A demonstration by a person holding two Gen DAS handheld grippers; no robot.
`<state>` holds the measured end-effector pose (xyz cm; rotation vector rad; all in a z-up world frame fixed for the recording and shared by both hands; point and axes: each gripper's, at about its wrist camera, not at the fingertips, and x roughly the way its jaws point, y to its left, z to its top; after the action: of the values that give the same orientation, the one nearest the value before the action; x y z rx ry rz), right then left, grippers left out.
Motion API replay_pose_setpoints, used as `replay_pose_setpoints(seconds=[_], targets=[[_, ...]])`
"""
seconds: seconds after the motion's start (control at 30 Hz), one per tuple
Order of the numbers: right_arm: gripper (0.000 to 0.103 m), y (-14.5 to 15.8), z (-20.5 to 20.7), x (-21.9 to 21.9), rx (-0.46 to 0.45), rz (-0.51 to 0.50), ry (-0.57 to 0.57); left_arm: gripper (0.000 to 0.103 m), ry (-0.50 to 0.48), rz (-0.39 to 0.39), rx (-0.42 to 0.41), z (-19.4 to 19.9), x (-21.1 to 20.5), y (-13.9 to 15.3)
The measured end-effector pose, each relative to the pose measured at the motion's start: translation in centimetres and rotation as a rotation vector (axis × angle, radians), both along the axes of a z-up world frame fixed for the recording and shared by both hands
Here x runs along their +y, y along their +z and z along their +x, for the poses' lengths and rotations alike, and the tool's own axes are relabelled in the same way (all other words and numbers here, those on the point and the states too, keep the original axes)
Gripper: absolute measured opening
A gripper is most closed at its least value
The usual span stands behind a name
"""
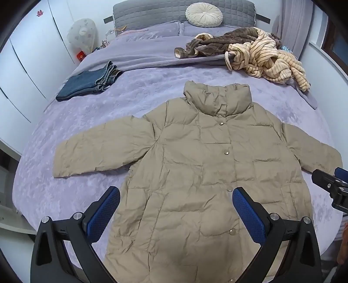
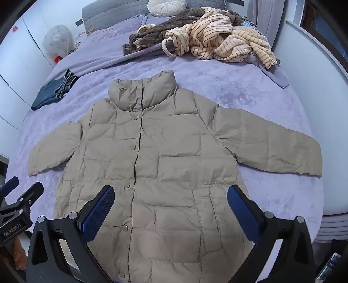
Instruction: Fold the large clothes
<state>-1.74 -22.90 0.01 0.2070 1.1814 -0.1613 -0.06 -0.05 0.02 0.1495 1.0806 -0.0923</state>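
A large khaki puffer jacket (image 1: 195, 165) lies flat and face up on the purple bed (image 1: 82, 122), buttoned, collar toward the headboard, both sleeves spread sideways. It also shows in the right wrist view (image 2: 169, 156). My left gripper (image 1: 176, 206) is open and empty, above the jacket's lower left part. My right gripper (image 2: 170, 209) is open and empty, above the lower right part. The right gripper also shows at the right edge of the left wrist view (image 1: 330, 185); the left gripper shows at the left edge of the right wrist view (image 2: 19, 200).
Folded blue jeans (image 1: 89, 82) lie at the bed's left. A heap of striped cream and brown clothes (image 1: 256, 54) lies at the back right. A round cushion (image 1: 204, 14) leans on the grey headboard. White wardrobe doors (image 1: 26, 65) stand at left.
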Motion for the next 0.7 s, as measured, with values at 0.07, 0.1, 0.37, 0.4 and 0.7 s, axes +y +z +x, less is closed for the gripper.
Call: replay_pose_setpoints(seconds=[0.07, 0.1, 0.37, 0.4, 0.7], targets=[[0.103, -0.1, -0.2, 0.2, -0.001, 0.001, -0.004, 0.103, 0.005, -0.003, -0.004, -0.2, -0.2, 0.1], [0.103, -0.1, -0.1, 0.3, 0.004, -0.004, -0.004, 0.103, 0.011, -0.004, -0.005, -0.3, -0.2, 0.1], [0.103, 0.7, -0.1, 1.4, -0.008, -0.067, 0.009, 0.103, -0.017, -0.009, 0.024, -0.5, -0.5, -0.1], [0.103, 0.7, -0.1, 1.5, -0.009, -0.074, 0.010, 0.103, -0.016, -0.009, 0.025, -0.5, -0.5, -0.1], [0.103, 1.0, -0.1, 1.8, -0.018, -0.083, 0.014, 0.103, -0.026, 0.006, 0.025, 0.0, -0.9, 0.1]])
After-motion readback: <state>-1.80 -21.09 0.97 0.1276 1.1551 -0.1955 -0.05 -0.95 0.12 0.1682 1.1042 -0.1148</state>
